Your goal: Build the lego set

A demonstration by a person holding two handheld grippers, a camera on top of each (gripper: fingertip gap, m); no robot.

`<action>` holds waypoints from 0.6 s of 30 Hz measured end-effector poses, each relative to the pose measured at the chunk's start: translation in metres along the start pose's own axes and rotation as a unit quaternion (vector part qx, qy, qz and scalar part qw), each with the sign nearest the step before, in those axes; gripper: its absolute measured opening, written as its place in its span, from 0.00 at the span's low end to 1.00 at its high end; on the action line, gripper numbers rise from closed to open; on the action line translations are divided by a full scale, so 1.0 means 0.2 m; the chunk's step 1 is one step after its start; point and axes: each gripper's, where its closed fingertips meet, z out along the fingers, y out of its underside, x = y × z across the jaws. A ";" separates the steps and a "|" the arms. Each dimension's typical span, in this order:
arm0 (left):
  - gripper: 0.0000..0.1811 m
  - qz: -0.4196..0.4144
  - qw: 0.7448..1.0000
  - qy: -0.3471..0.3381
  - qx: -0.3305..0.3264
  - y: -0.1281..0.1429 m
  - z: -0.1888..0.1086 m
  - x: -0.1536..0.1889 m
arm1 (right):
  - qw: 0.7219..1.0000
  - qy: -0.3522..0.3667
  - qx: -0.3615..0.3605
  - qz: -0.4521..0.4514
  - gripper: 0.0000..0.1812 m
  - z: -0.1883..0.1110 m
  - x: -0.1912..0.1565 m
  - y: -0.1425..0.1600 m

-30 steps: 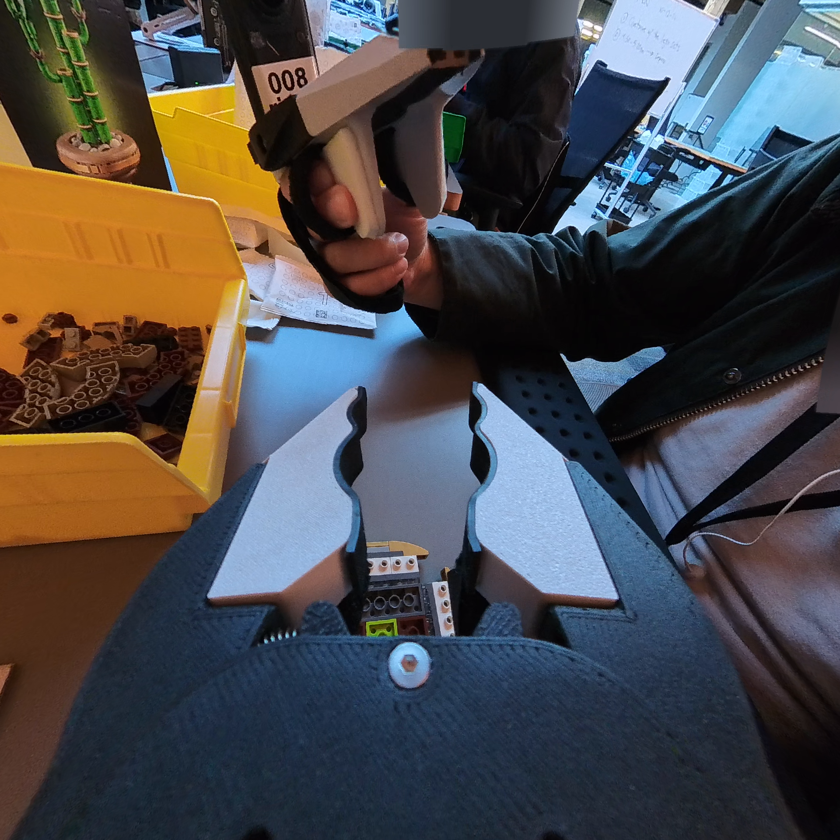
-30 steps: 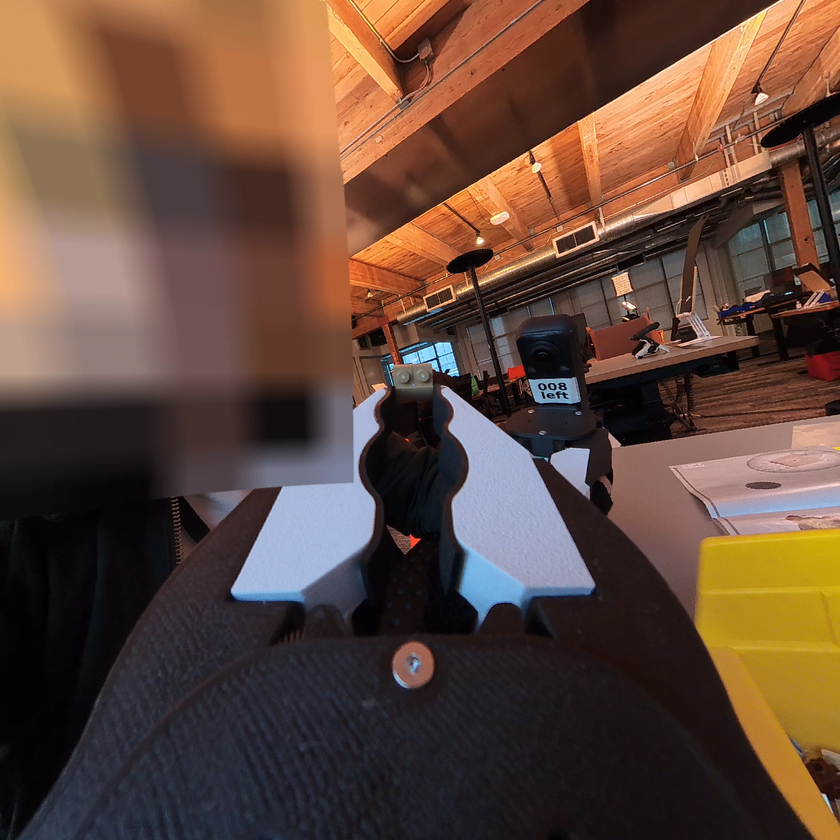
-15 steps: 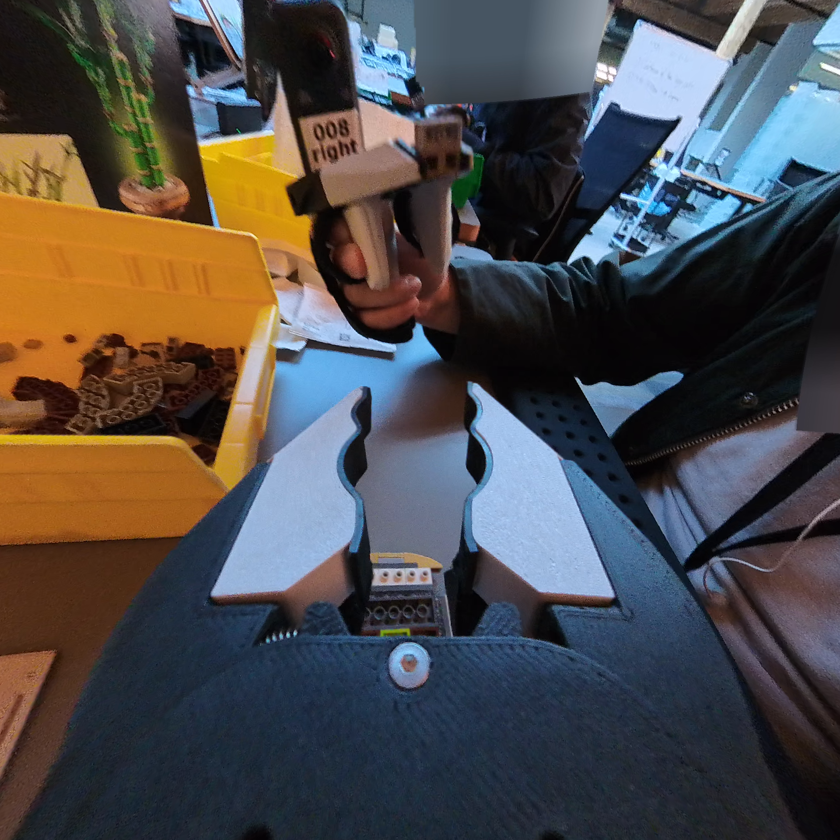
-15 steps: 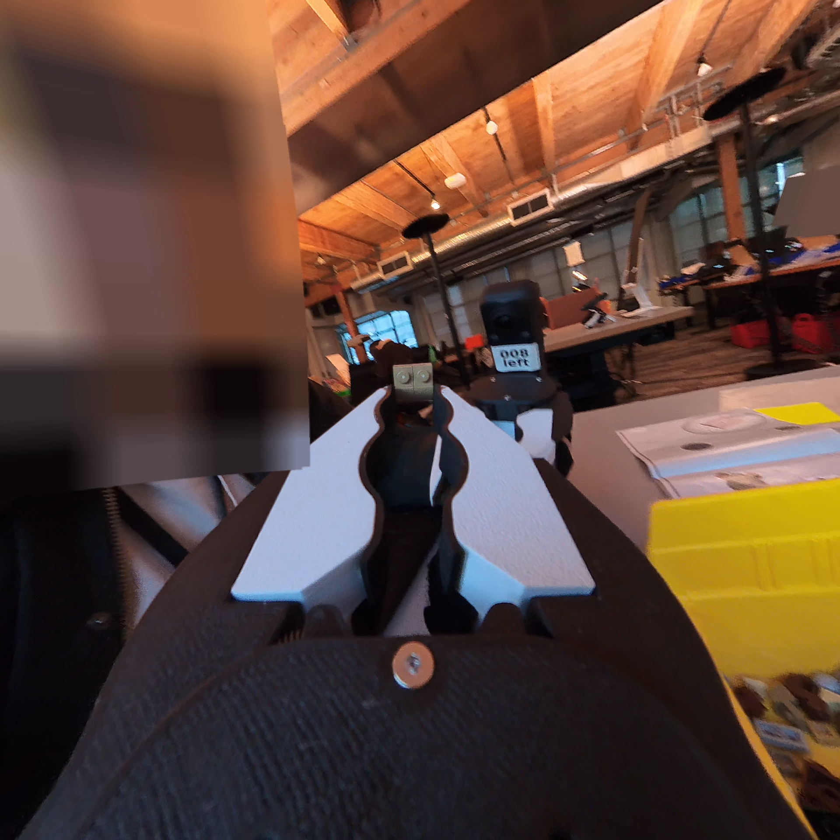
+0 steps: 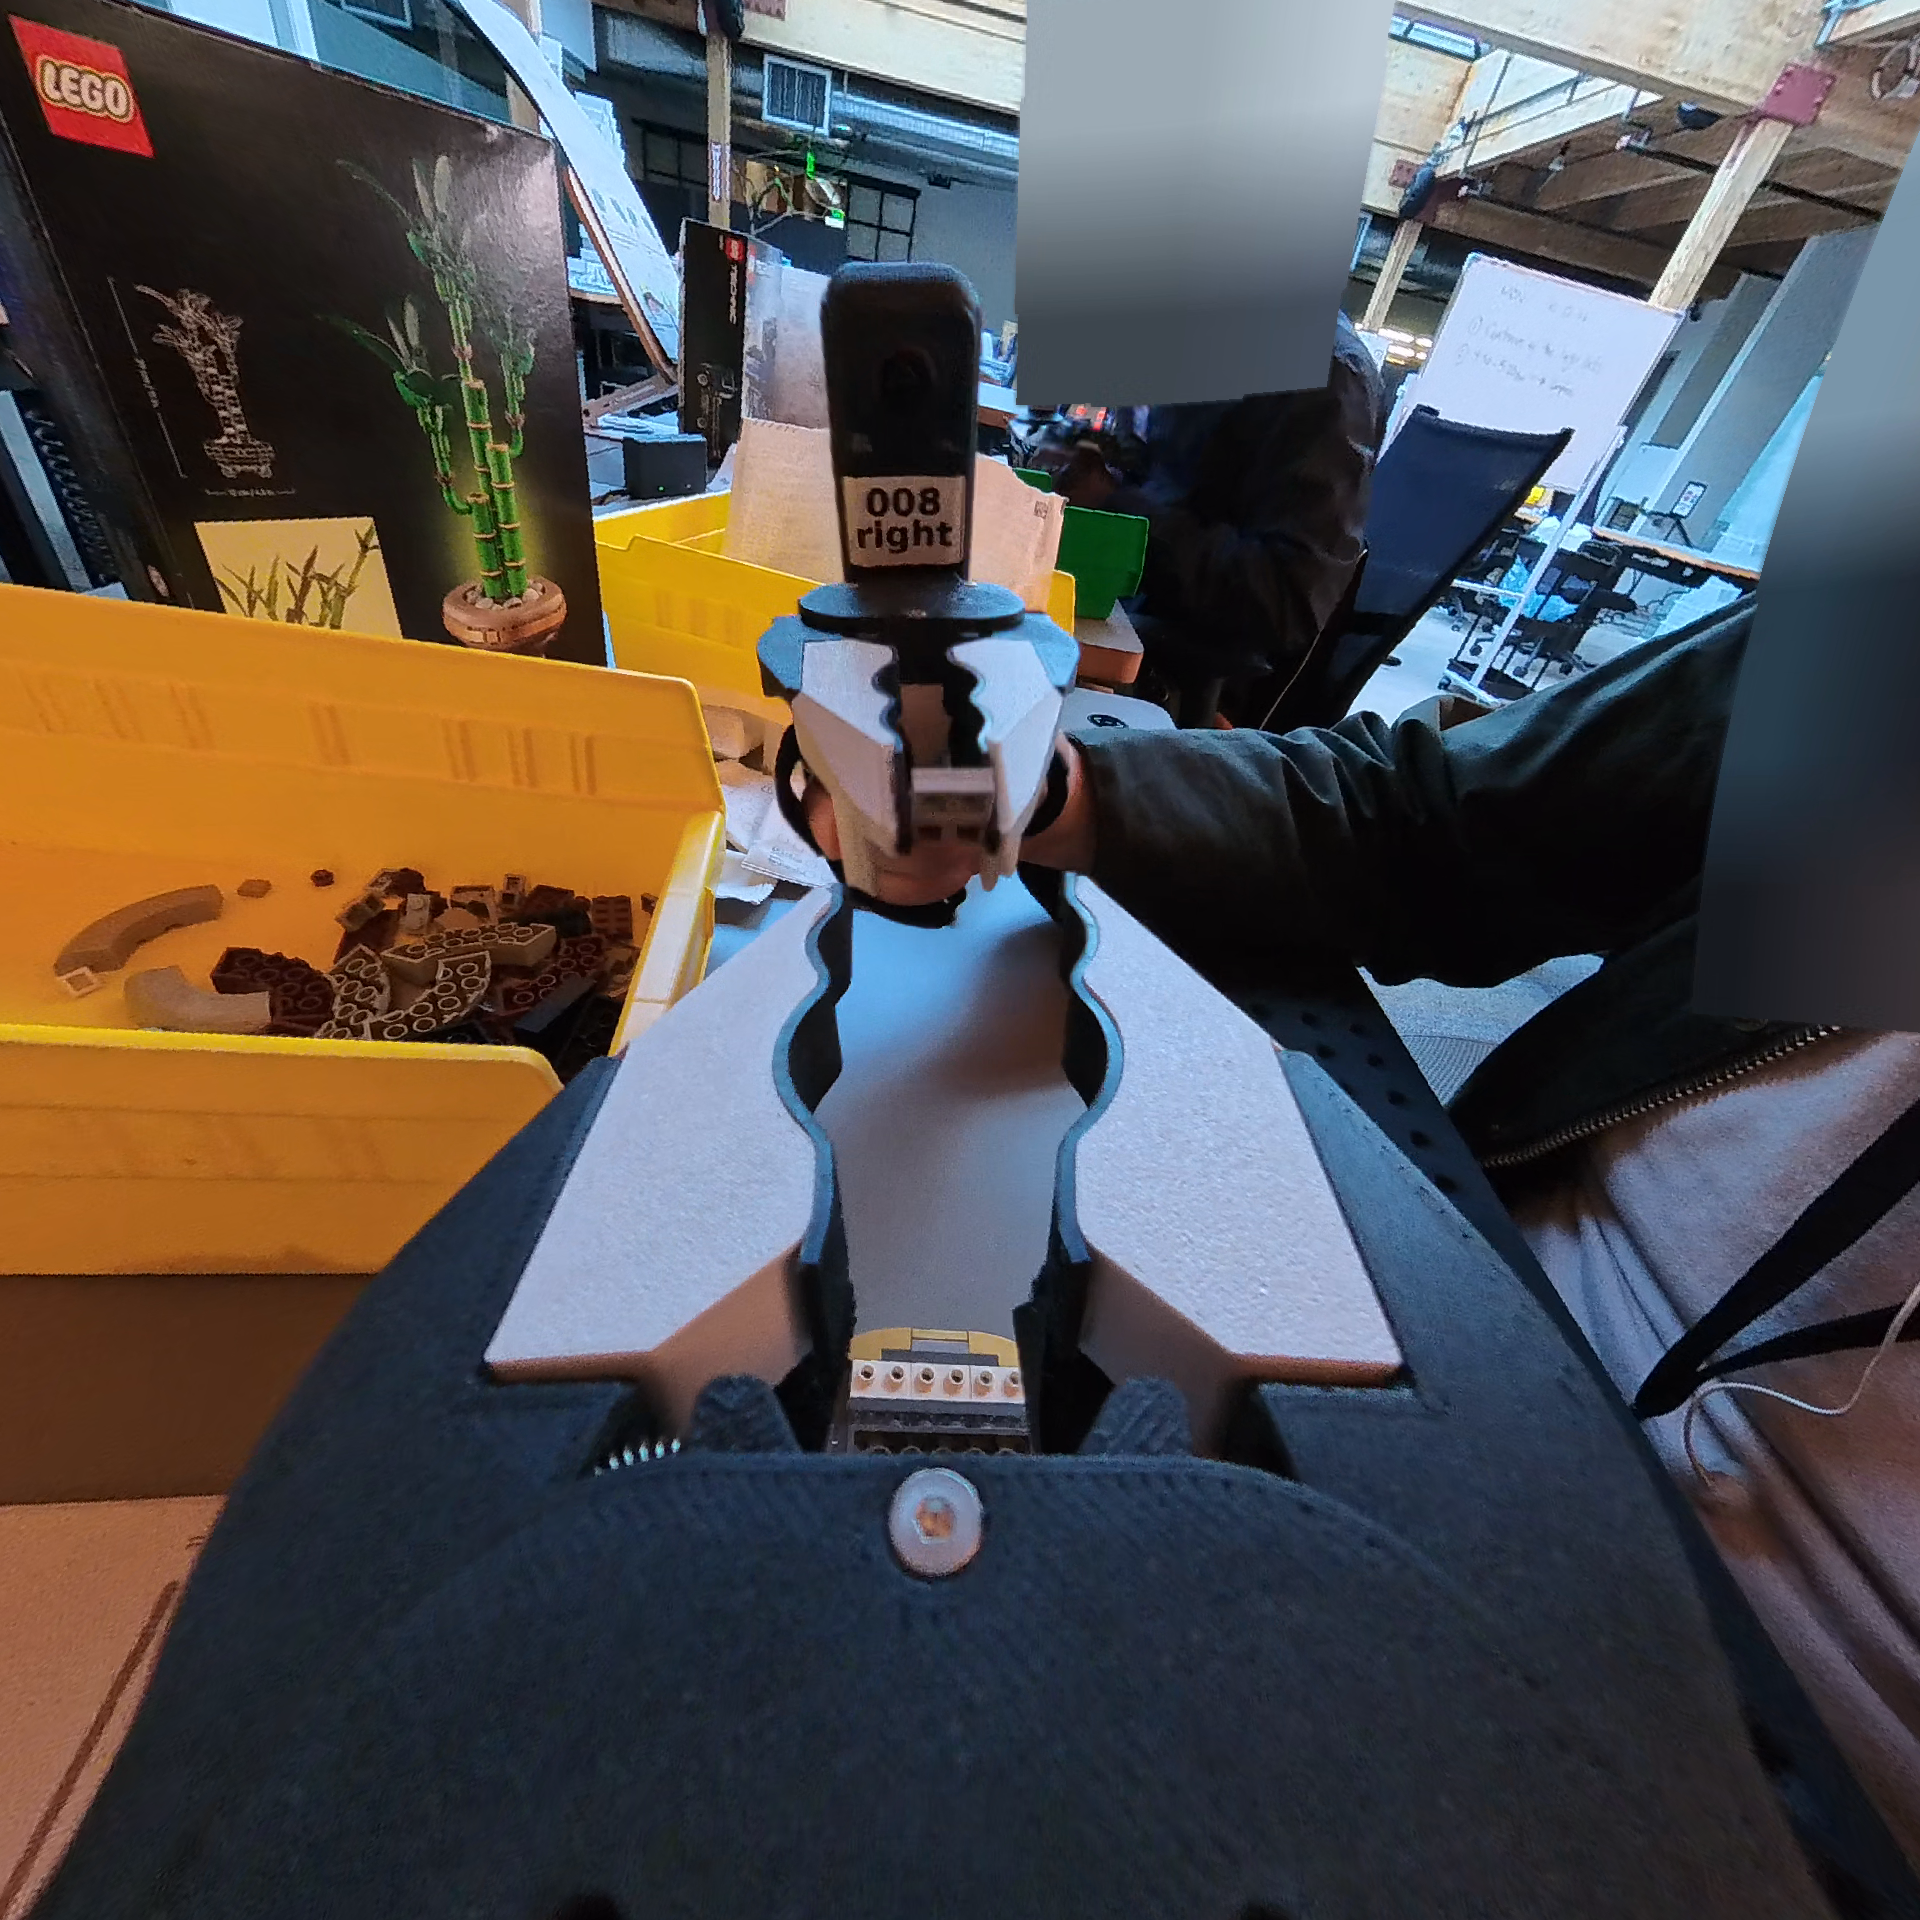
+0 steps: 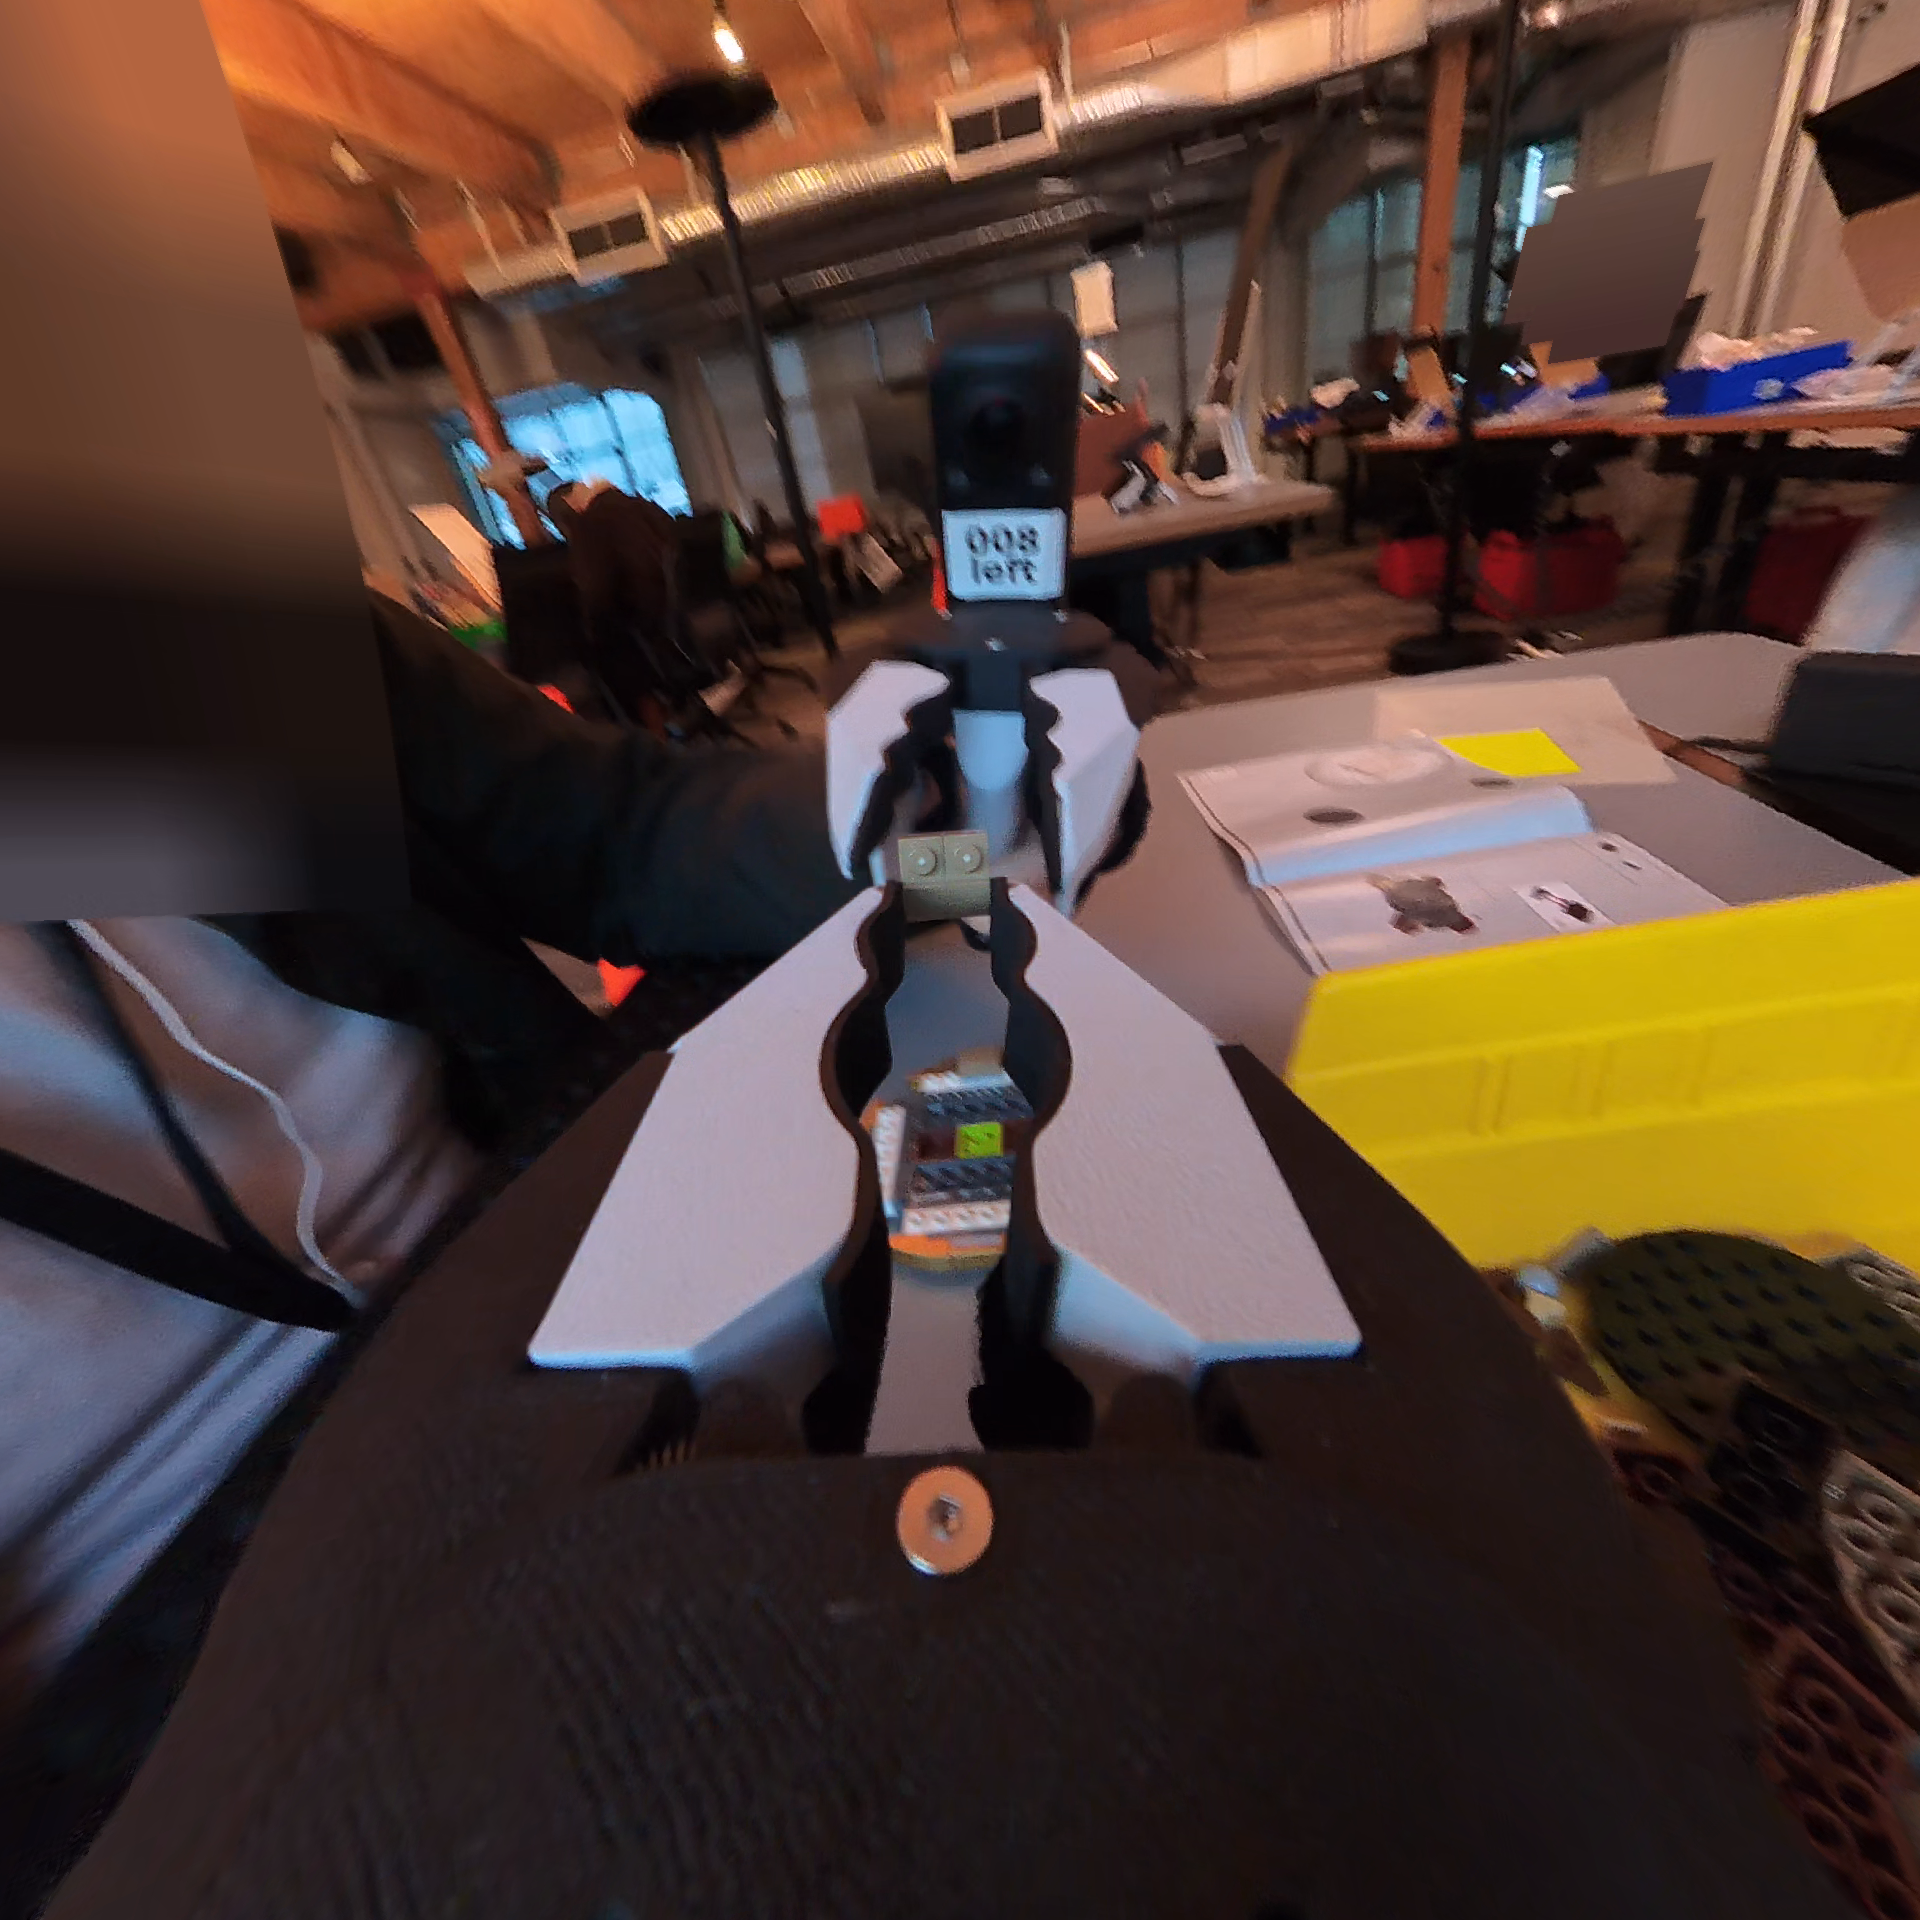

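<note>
Tan 2-stud plate (image 6: 942, 876) pinched in right gripper (image 6: 943, 902) jaws; left gripper (image 5: 945, 920) jaws apart; 1 yellow bin (image 5: 343, 727).

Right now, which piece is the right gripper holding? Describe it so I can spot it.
Find the right gripper, facing the left gripper. Pinched at its fingertips is a small tan plate, showing two round studs, unlike the multicoloured build on the table below.

Timber ceiling (image 6: 499, 114) with ducts (image 6: 1039, 197) overhead; windows (image 6: 582, 457) and worktables (image 6: 1621, 436) far beyond the fingers.
</note>
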 end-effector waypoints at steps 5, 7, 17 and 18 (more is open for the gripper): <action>0.18 0.003 1.000 -0.006 0.000 0.00 -0.01 -0.02 | 0.997 0.037 -0.045 -0.042 0.08 0.02 0.03 0.07; 0.18 0.006 1.000 -0.009 0.001 0.00 -0.01 -0.02 | 0.996 0.042 -0.062 -0.057 0.08 0.03 0.03 0.10; 0.15 0.037 0.998 -0.016 -0.040 0.07 0.02 -0.01 | 0.991 0.049 -0.086 -0.086 0.08 0.05 0.02 0.14; 0.15 0.040 0.998 -0.016 -0.043 0.08 0.02 -0.01 | 0.991 0.048 -0.085 -0.086 0.08 0.05 0.02 0.14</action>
